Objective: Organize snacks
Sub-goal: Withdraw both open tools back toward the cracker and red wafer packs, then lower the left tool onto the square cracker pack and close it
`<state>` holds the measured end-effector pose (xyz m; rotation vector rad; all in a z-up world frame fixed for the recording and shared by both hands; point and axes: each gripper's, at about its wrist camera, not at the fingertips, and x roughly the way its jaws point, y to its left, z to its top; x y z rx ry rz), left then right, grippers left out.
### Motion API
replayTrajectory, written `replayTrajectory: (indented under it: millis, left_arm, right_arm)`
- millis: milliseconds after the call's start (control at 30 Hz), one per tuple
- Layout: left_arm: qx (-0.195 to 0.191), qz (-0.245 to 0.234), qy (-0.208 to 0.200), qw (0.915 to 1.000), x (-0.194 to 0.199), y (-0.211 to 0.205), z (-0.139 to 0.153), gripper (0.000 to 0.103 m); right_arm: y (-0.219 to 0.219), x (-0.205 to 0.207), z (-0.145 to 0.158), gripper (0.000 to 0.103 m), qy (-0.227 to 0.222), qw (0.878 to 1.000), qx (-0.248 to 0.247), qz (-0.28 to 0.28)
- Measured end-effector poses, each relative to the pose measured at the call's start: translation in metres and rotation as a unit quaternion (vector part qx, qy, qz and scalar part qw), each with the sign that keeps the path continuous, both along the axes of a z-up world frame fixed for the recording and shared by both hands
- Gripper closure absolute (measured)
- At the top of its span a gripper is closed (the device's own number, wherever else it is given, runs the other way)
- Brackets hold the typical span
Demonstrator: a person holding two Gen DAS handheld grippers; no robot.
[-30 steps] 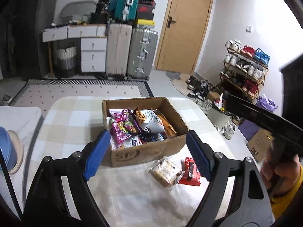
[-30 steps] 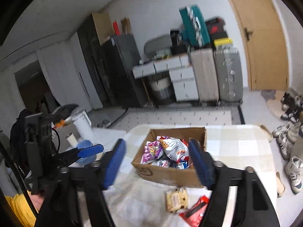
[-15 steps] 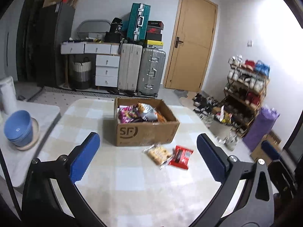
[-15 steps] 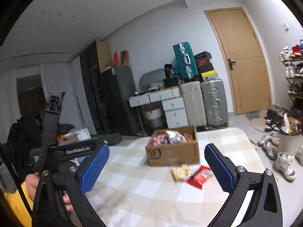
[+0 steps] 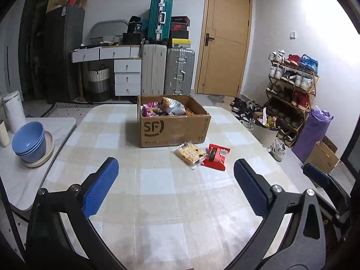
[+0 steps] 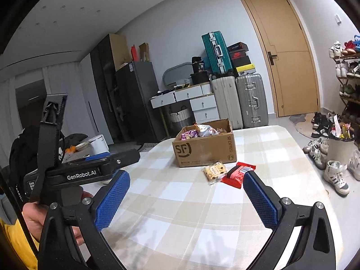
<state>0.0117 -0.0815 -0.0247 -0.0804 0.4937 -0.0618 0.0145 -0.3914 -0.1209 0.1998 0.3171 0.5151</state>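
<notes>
A cardboard box (image 5: 173, 128) (image 6: 205, 149) marked SF stands on the checked table (image 5: 157, 202), filled with several snack bags (image 5: 165, 109). In front of it lie a clear pack of biscuits (image 5: 189, 152) (image 6: 214, 169) and a red snack pack (image 5: 216, 156) (image 6: 238, 173), touching each other. My left gripper (image 5: 176, 186) hangs open over the near part of the table, well short of the packs, with nothing between its blue pads. My right gripper (image 6: 186, 200) is open too and empty, the red pack just beyond its right pad. In the right wrist view the left gripper's body (image 6: 85, 168) shows, held by a hand.
A side table on the left carries stacked blue bowls (image 5: 29, 140) and a white canister (image 5: 13, 111). Suitcases (image 5: 177, 74), drawers and a wooden door (image 5: 225, 38) stand behind. A shoe rack (image 5: 290, 85) and loose shoes fill the floor to the right.
Both grippers pulled back from the box toward the near table edge and opened wider. The box and the two packs now look farther away and stay where they were.
</notes>
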Motion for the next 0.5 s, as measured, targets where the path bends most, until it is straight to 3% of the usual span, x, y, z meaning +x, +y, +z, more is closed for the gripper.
replayTrajectory:
  millis: [233,333,500]
  left_arm:
    - [-0.014,0.015,0.038,0.9990,0.033,0.015,-0.023,0.001]
    - [-0.005,0.026,0.094,0.9952,0.064,0.018,-0.053,0.001]
    - [-0.042,0.025,0.170,0.9842,0.114,0.023,-0.095,0.001]
  right_arm:
    - [0.000,0.014,-0.011,0.001,0.008,1.000,0.008,0.005]
    - [-0.002,0.026,-0.024,0.001,0.024,1.000,0.013,0.010]
    - [-0.007,0.055,-0.048,0.001,0.063,0.998,0.022,0.016]
